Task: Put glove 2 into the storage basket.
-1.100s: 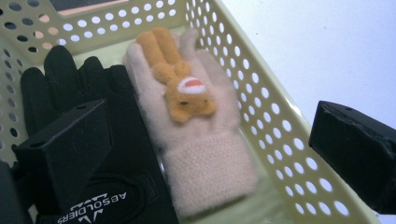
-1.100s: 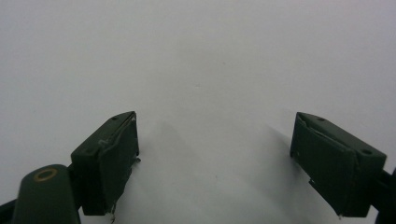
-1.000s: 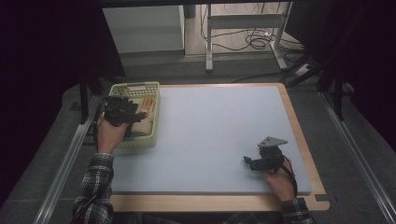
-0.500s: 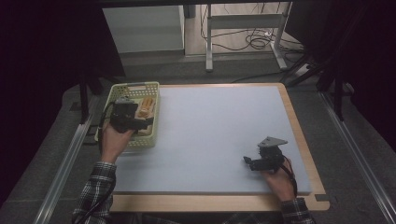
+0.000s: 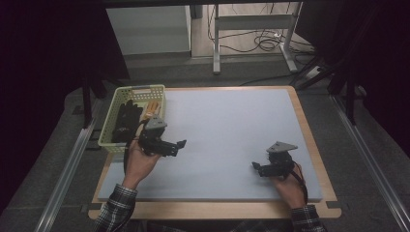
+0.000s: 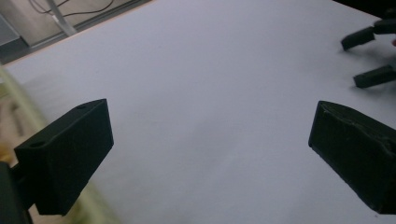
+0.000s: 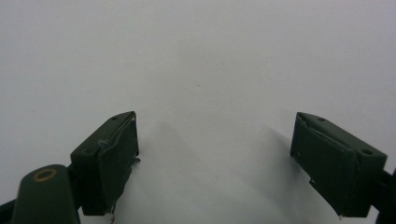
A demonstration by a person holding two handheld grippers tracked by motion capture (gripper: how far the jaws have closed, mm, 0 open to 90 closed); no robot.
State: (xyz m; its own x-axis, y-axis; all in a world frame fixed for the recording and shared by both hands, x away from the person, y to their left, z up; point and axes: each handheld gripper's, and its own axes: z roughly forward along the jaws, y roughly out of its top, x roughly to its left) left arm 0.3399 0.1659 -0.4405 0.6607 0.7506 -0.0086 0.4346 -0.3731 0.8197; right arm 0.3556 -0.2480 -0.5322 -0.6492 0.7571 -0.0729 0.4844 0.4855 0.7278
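The left gripper hovers over the pale mat with jaws spread and empty, the green basket of dark items at its ten o'clock. At its four o'clock, well apart, the right gripper rests low on the mat, jaws likewise spread, holding nothing.

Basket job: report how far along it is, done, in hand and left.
Done: nothing has come out onto the white mat; the dark items and the tan one lie in the green basket. In hand: nothing. The left gripper hovers open and empty over the mat beside the basket, and the right gripper is open and empty at the near right. Left: seemingly all the moving.
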